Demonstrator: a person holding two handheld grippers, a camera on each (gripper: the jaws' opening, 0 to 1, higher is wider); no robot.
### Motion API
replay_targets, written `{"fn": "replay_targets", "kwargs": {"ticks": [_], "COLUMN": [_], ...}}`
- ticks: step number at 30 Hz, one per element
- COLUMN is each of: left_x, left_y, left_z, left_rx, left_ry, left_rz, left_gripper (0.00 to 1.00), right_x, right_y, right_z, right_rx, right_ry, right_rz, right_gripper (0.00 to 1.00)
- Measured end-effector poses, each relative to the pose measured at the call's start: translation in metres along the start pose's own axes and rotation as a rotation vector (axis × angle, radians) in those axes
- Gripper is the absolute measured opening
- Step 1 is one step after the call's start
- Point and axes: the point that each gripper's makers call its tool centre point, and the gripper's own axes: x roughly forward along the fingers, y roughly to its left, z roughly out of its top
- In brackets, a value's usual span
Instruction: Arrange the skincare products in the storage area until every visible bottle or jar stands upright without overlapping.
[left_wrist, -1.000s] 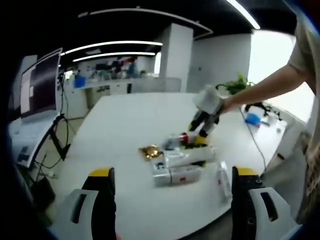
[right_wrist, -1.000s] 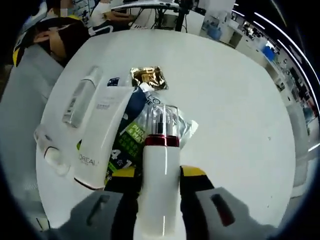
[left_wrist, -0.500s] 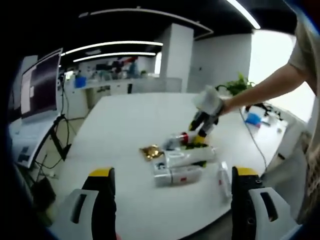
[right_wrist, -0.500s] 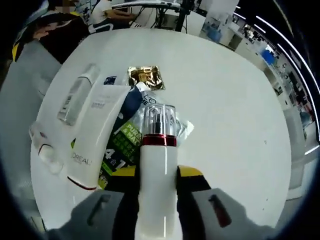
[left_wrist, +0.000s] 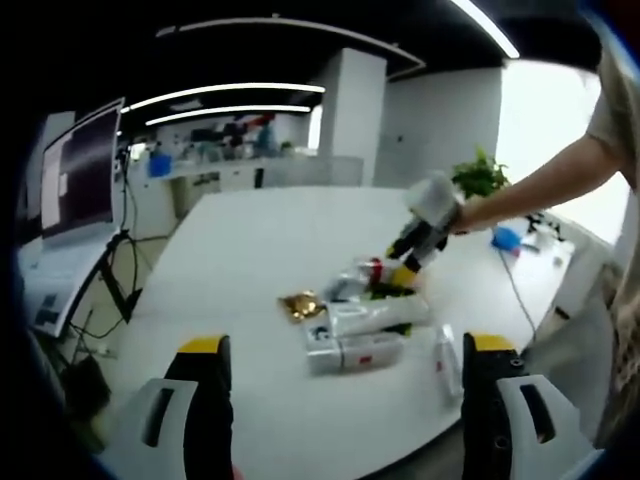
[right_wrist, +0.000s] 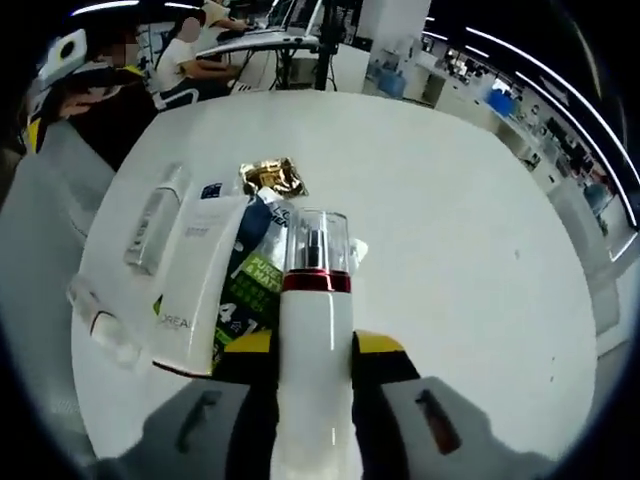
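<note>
The right gripper (right_wrist: 312, 345) clamps a white pump bottle with red collar and clear cap (right_wrist: 316, 330) just above the heap of lying tubes (right_wrist: 200, 280) on the white table (right_wrist: 450, 230). The left gripper (left_wrist: 340, 400) hangs wide open, nearer the table edge. Set down among the tubes, the tall bottle could topple.

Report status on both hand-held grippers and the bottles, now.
Right hand-held gripper shut on white pump bottle, above the table. Left hand-held gripper open, holding nothing. Pile of tubes lying flat below.

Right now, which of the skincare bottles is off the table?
The white pump bottle with the red collar and clear cap, clamped in the right tool. The other bottles and the tube lie flat on the table.
</note>
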Motion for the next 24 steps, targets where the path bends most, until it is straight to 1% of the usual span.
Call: {"fn": "replay_targets", "kwargs": {"ticks": [2,3,5,6,7,9,11,15,19,20,22,24], "left_x": [0.000,-0.001,-0.001,-0.002,-0.002,-0.001,-0.001,0.001,0.008,0.010,0.014,0.020], "left_y": [0.000,0.000,-0.001,-0.002,-0.006,-0.010,-0.012,-0.022,-0.038,-0.042,-0.049,-0.054], "left_z": [0.001,0.002,0.004,0.005,0.006,0.006,0.006,0.011,0.023,0.027,0.038,0.045], "left_rx": [-0.015,-0.024,-0.027,-0.024,-0.011,0.002,0.012,-0.013,-0.015,-0.018,-0.026,-0.031], "left_ry": [-0.002,-0.006,-0.008,-0.009,-0.009,-0.002,0.001,-0.013,-0.035,-0.044,-0.068,-0.085], "left_rz": [-0.003,-0.004,-0.009,-0.011,-0.022,-0.033,-0.045,-0.078,-0.123,-0.133,-0.159,-0.185], "left_gripper": [0.93,0.93,0.93,0.93,0.93,0.93,0.93,0.93,0.93,0.93,0.93,0.93], "right_x": [-0.003,-0.007,-0.014,-0.015,-0.022,-0.031,-0.041,-0.057,-0.078,-0.082,-0.095,-0.104], "right_y": [0.002,0.003,0.007,0.007,0.009,0.014,0.019,0.025,0.032,0.033,0.036,0.038], "right_z": [0.001,0.003,0.007,0.008,0.011,0.015,0.020,0.027,0.039,0.040,0.042,0.044], "right_rx": [0.024,0.058,0.100,0.109,0.135,0.176,0.199,0.211,0.285,0.317,0.414,0.469], "right_ry": [-0.020,-0.048,-0.095,-0.105,-0.139,-0.182,-0.228,-0.278,-0.379,-0.404,-0.482,-0.532], "right_rz": [0.002,0.002,0.008,0.009,0.007,0.020,0.037,0.027,0.013,0.007,0.010,0.012], "right_gripper": [0.26,0.26,0.26,0.26,0.26,0.26,0.26,0.26,0.26,0.26,0.26,0.26]}}
